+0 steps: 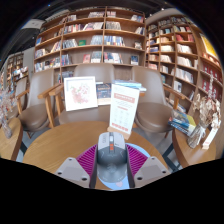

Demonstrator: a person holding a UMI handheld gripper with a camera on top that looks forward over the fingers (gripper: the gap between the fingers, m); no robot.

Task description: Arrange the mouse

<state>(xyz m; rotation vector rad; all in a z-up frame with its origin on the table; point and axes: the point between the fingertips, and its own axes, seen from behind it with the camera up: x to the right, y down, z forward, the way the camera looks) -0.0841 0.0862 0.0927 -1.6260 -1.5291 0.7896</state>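
Mouse (112, 168), bottom centre: clamped between my gripper (112, 160) pads. Table (60, 140) and sign (124, 108) beyond. Advise lowering it level, clear of the sign.

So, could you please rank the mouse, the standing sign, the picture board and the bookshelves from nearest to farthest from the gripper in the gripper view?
1. Mouse: between the fingers of the gripper, on the round wooden table.
2. Standing sign: just ahead, slightly right, on the table.
3. Picture board: beyond the table's far edge, left.
4. Bookshelves: farthest, along the back wall.
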